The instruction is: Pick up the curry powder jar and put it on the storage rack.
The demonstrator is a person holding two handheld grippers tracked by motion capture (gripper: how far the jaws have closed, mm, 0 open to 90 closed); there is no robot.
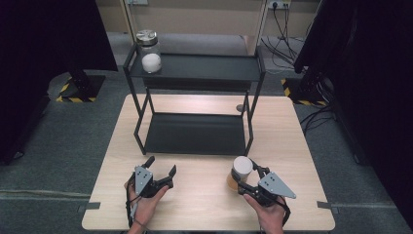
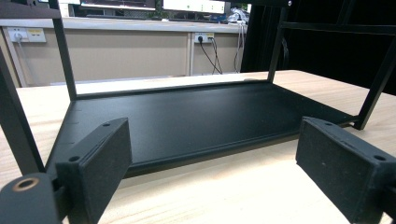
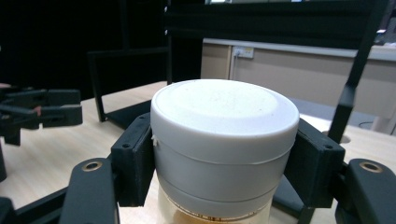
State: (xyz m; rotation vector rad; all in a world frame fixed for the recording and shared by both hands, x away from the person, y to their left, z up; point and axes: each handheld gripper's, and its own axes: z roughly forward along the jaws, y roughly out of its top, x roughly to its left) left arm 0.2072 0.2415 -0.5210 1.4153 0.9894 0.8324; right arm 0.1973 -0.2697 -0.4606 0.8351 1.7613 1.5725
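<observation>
Below, jar (image 3: pixel 224 144) base cropped (perhaps amber), right claw (image 3: pixel 224 158) clamping.

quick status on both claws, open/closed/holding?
Left claw: open, holding nothing, in front of the black shelf rack.
Right claw: closed on the white-lidded jar, one jaw pressed against each side of the lid.
</observation>
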